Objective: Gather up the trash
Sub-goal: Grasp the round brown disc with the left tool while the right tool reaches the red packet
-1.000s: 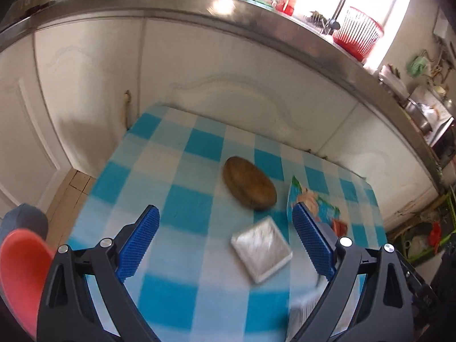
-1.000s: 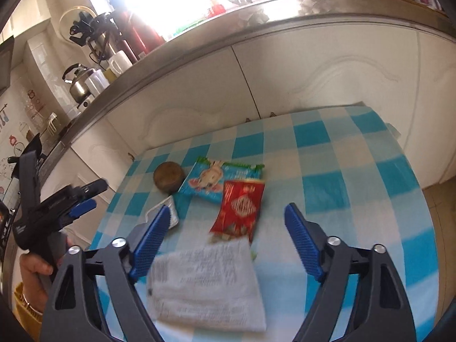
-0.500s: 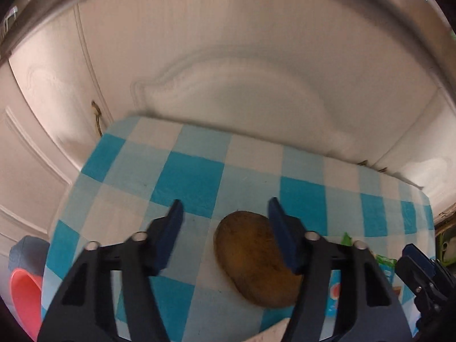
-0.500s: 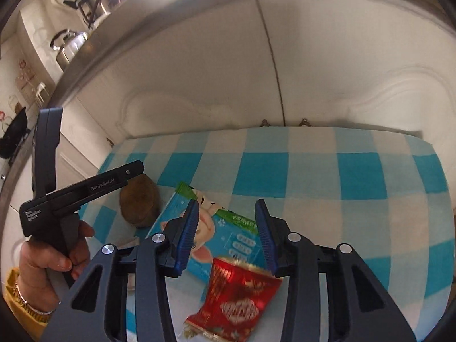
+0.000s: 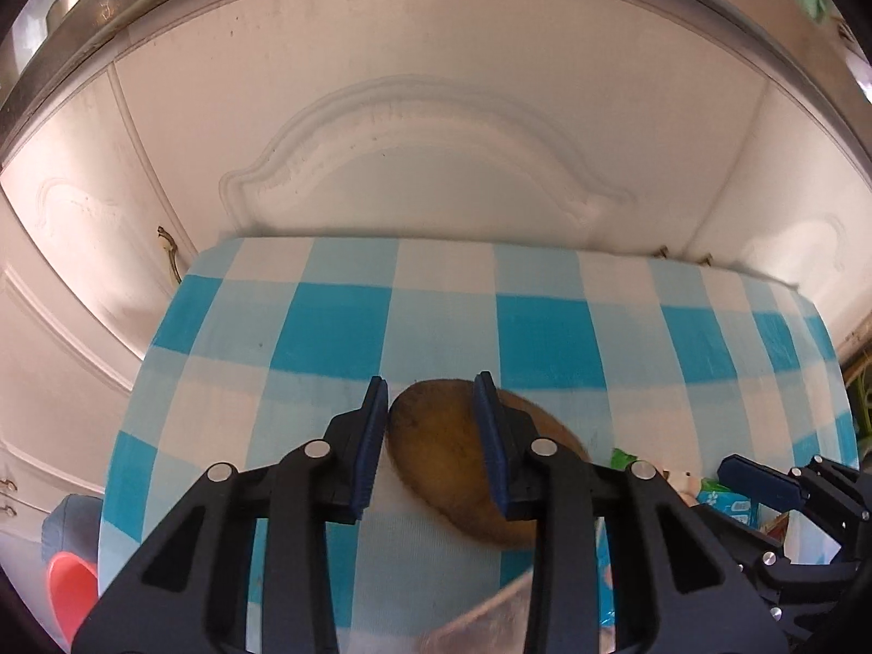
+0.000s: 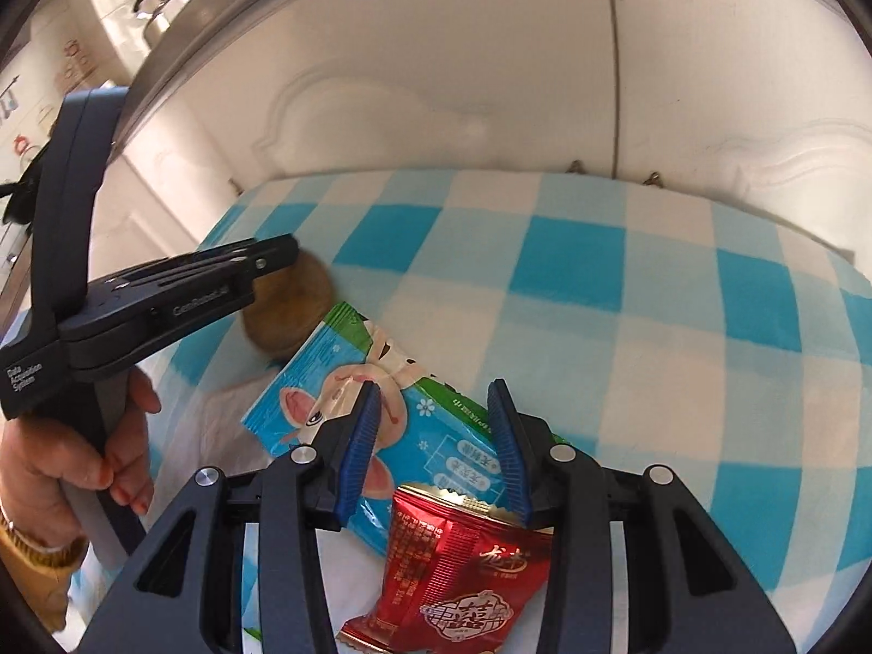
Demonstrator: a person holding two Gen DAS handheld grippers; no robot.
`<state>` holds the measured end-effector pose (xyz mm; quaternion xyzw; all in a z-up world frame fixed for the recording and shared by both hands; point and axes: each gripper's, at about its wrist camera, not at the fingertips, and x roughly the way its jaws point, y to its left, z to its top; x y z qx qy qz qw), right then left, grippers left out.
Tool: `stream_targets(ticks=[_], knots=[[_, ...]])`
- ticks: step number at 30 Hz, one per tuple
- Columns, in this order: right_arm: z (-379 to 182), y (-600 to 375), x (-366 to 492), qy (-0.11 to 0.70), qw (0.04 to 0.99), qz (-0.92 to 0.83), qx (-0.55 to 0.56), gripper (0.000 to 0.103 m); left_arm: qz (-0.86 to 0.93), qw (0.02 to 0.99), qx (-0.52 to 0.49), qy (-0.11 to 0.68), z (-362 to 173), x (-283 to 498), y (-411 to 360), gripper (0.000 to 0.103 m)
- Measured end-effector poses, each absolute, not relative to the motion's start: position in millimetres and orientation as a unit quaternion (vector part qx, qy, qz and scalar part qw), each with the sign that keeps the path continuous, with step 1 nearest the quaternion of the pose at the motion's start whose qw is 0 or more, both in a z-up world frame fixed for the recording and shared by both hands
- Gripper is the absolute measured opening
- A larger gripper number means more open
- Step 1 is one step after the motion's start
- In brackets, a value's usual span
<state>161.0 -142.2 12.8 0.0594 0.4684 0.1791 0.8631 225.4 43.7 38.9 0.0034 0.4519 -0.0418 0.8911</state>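
Observation:
A brown oval potato-like lump [image 5: 436,452] lies on the blue-and-white checked table [image 5: 545,327]. My left gripper [image 5: 430,392] straddles it, jaws partly closed, with the right pad against it and a thin gap at the left pad. In the right wrist view the lump [image 6: 294,310] shows under the left gripper [image 6: 272,256]. My right gripper [image 6: 436,403] hovers open over a blue snack packet [image 6: 327,381]; a red snack packet [image 6: 458,561] lies just below its jaws. Neither packet is gripped.
White cabinet doors [image 5: 425,163] stand right behind the table under a steel counter edge [image 5: 163,16]. A red-orange bin [image 5: 71,594] sits on the floor at left. The right gripper [image 5: 763,485] shows at the left view's right edge.
Both grippers moved down and forward toward the table and narrowed their jaws. The left one now straddles the brown lump; the right one is over the blue packet.

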Motion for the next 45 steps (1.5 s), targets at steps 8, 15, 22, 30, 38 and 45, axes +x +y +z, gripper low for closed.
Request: stream_targets(ticks=[8, 15, 22, 30, 38, 45], knots=[[11.9, -128.8, 127.4, 0.466, 0.861, 0.197, 0.054, 0.043, -0.074, 0.889, 0.059, 0.447, 44.4, 182.2, 34.6, 0.026], [12.3, -115.1, 90.3, 0.463, 0.859, 0.215, 0.049, 0.044, -0.121, 0.880, 0.079, 0.452, 38.8, 136.0, 28.8, 0.021], [12.9, -112.2, 51.8, 0.461, 0.857, 0.226, 0.047, 0.044, -0.156, 0.874, 0.049, 0.457, 38.7, 93.6, 37.9, 0.021], [10.8, -123.1, 23.5, 0.452, 0.862, 0.215, 0.077, 0.058, -0.184, 0.869, -0.004, 0.458, 43.2, 86.8, 55.8, 0.027], [22.9, -151.3, 13.3, 0.404, 0.891, 0.171, 0.121, 0.077, -0.088, 0.898, -0.025, 0.430, 62.3, 151.3, 48.0, 0.088], [29.6, -168.4, 2.4, 0.378, 0.898, 0.171, 0.146, 0.078, 0.012, 0.886, 0.012, 0.463, 37.0, 207.5, 19.2, 0.089]])
